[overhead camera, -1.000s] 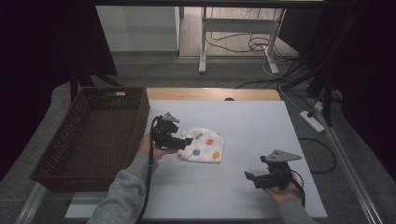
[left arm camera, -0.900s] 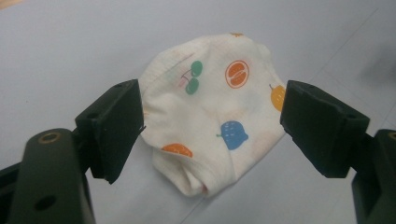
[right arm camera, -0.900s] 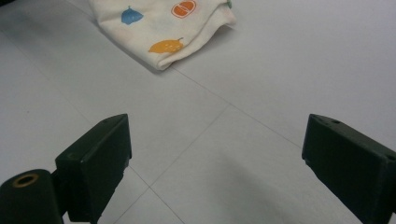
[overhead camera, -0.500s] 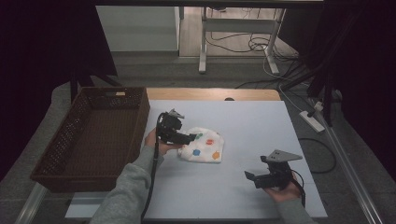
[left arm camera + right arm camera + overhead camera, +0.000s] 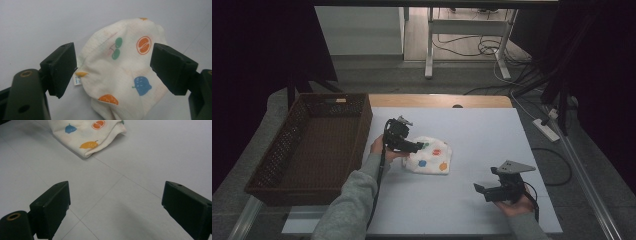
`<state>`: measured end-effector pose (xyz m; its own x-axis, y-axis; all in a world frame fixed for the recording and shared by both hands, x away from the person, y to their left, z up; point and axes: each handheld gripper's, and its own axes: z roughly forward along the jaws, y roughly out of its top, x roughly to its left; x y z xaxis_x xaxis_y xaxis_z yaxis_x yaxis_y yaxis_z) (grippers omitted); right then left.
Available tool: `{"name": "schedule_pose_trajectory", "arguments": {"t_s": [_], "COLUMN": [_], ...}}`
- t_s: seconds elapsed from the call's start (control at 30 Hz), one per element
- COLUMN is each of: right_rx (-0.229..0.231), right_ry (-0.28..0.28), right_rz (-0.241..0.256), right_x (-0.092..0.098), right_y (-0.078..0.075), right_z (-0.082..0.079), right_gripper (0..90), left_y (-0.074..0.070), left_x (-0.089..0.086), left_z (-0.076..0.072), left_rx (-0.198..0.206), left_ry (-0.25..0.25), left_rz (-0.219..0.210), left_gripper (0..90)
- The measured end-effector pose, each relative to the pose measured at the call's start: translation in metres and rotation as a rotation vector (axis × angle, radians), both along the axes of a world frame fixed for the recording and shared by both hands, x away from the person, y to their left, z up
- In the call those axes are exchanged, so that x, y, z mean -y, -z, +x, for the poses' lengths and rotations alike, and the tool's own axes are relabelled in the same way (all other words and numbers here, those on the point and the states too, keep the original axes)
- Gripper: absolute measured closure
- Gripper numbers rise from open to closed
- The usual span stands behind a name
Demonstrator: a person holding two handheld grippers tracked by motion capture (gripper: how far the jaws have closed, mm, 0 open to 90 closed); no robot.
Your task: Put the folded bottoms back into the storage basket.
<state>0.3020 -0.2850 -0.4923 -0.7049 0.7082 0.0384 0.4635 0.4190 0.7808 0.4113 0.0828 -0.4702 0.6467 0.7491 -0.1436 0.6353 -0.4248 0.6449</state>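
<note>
The left gripper (image 5: 416, 147) is closing in on the white fruit-print cloth (image 5: 431, 155), having moved from the cloth's left edge a second ago to just over it. Its jaws are standing wide apart, straddling the cloth (image 5: 120, 72), apparently not yet touching it. The cloth is lying bunched near the middle of the table (image 5: 492, 130), right of the wicker basket (image 5: 287, 160). The right gripper (image 5: 484, 191) is staying put, jaws spread over bare tabletop.

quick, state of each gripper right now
Left gripper: open, jaws either side of the folded cloth, not clamped.
Right gripper: open, holding nothing, above the table.
</note>
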Motion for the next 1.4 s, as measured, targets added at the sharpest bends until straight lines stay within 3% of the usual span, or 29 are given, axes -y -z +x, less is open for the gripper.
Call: {"name": "schedule_pose_trajectory", "arguments": {"t_s": [0.17,0.37,0.77,1.4], "right_rx": [-0.001,-0.001,0.0,-0.002], "right_ry": [-0.002,-0.003,0.0,-0.001], "right_rz": [0.0,-0.001,0.005,0.001], "right_x": [0.0,0.0,0.001,0.001], "right_y": [0.0,0.0,0.0,0.0], "right_z": [0.0,0.0,0.0,0.0], "right_gripper": [8.4,8.4,8.4,8.4], "left_y": [0.007,0.013,0.027,0.036], "left_x": [0.0,0.0,0.009,0.013], "left_z": [0.006,0.011,0.023,0.033], "left_rx": [-0.028,-0.034,-0.045,-0.074], "left_ry": [-0.011,-0.014,0.016,0.04], "left_rz": [-0.026,-0.027,0.004,0.042], "left_gripper": [19.7,19.5,19.0,14.1]}}
